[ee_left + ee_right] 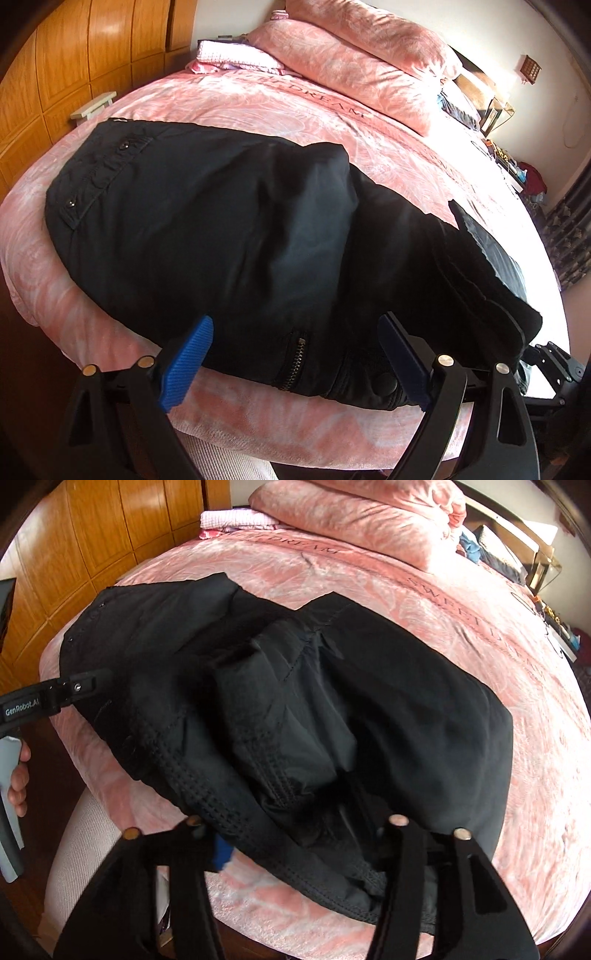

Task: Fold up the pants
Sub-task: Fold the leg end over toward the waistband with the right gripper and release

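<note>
Black pants [236, 229] lie across the near edge of a pink bed [258, 107], waistband with snaps at the far left, a zipper pocket [293, 363] at the near hem. My left gripper [295, 358] is open, its blue fingers [186, 365] straddling the near edge of the fabric without closing on it. In the right wrist view the pants [406, 709] are bunched and partly folded over. My right gripper [295, 849] stands wide, its fingers mostly hidden by the fabric draped over them; a blue pad [221, 851] shows at the left.
Pink pillows [354, 51] and folded pink cloth [229, 55] lie at the head of the bed. A wooden wardrobe [74, 62] stands at the left. A cluttered bedside table [517, 166] is at the right. The left gripper's body [40, 701] and the hand show at the right wrist view's left edge.
</note>
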`<state>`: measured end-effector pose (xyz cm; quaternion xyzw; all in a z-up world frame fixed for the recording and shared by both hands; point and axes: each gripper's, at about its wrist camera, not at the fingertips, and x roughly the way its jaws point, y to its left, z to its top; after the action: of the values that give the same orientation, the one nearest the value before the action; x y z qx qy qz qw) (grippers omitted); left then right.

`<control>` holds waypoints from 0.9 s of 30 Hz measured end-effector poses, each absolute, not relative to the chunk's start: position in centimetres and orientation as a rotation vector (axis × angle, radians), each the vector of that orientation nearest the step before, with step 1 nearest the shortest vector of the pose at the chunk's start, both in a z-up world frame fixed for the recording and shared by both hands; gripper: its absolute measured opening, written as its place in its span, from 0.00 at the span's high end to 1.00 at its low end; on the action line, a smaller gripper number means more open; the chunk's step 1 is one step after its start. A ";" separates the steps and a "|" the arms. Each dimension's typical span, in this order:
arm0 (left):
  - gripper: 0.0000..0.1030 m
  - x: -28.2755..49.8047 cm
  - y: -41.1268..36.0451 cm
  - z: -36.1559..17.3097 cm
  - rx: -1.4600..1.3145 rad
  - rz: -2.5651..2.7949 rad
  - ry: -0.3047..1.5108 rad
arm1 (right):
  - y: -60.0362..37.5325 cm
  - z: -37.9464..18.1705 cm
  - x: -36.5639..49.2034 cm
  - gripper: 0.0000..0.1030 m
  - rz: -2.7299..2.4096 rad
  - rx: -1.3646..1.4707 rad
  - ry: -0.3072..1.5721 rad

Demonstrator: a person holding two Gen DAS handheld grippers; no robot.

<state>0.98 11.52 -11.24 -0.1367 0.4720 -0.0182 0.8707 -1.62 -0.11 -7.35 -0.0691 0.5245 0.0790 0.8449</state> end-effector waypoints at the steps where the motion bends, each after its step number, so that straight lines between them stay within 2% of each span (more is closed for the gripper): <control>1: 0.11 0.9 11.6 -11.2 -0.288 -0.041 0.985 | 0.2 -7.2 -2.1 0.33 0.185 -0.138 1.098; 4: 0.11 0.9 11.8 -11.3 -0.291 -0.044 0.983 | 0.8 -5.9 -3.1 0.26 0.234 -0.088 1.071; 10: 0.11 0.5 11.9 -11.3 -0.309 -0.052 0.983 | 1.0 -4.3 -3.1 0.26 0.254 -0.036 1.051; 12: 0.11 0.4 11.8 -11.2 -0.291 -0.052 0.979 | 1.2 -4.3 -2.8 0.26 0.249 -0.021 1.050; 15: 0.11 0.2 11.9 -11.1 -0.278 -0.052 0.977 | 1.3 -4.7 -1.7 0.34 0.253 0.035 1.071; 22: 0.10 0.1 12.9 -11.6 -0.304 -0.038 0.986 | 2.7 -6.6 -1.2 0.35 0.201 -0.087 1.123; 23: 0.10 0.1 13.0 -11.7 -0.308 -0.038 0.988 | 2.9 -7.1 -1.1 0.37 0.190 -0.103 1.130; 25: 0.10 0.1 13.1 -11.9 -0.312 -0.042 0.990 | 2.8 -8.0 -1.0 0.54 0.185 -0.084 1.145; 27: 0.10 0.0 13.2 -12.0 -0.302 -0.045 0.993 | 2.4 -8.2 -0.7 0.83 0.199 -0.031 1.157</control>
<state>-0.05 13.18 -12.05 -0.1442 0.4744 -0.0214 0.8682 -0.67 2.37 -8.19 -0.0146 0.5459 0.0939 0.8324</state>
